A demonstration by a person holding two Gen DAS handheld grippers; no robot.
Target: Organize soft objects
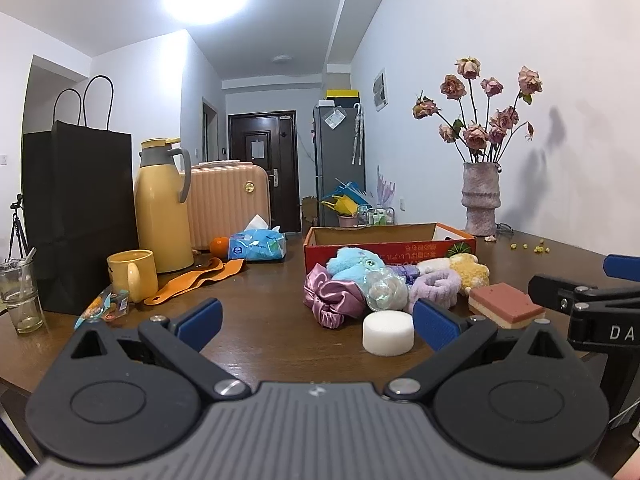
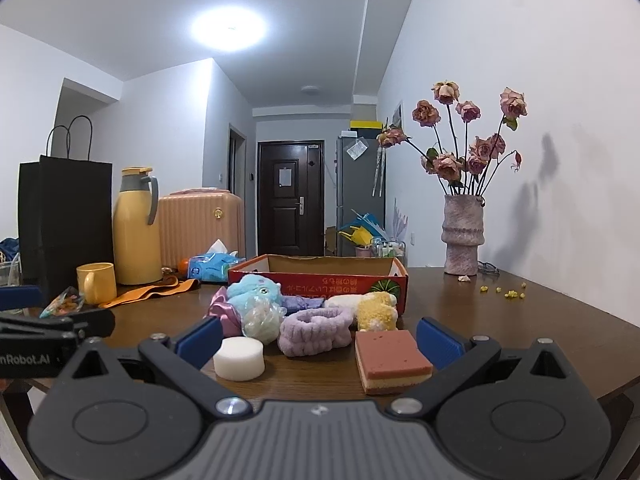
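A heap of soft things lies on the brown table in front of a red cardboard box: a blue plush, a pink satin scrunchie, a lilac fuzzy band, a yellow plush. Nearer stand a white round sponge and a pink-and-cream sponge block. My left gripper is open, its jaws wide over bare table left of the white sponge. My right gripper is open too, the two sponges lying just beyond its jaws.
On the left stand a black paper bag, a yellow thermos, a yellow mug, a glass, a tissue pack and an orange strap. A vase of dried roses stands back right.
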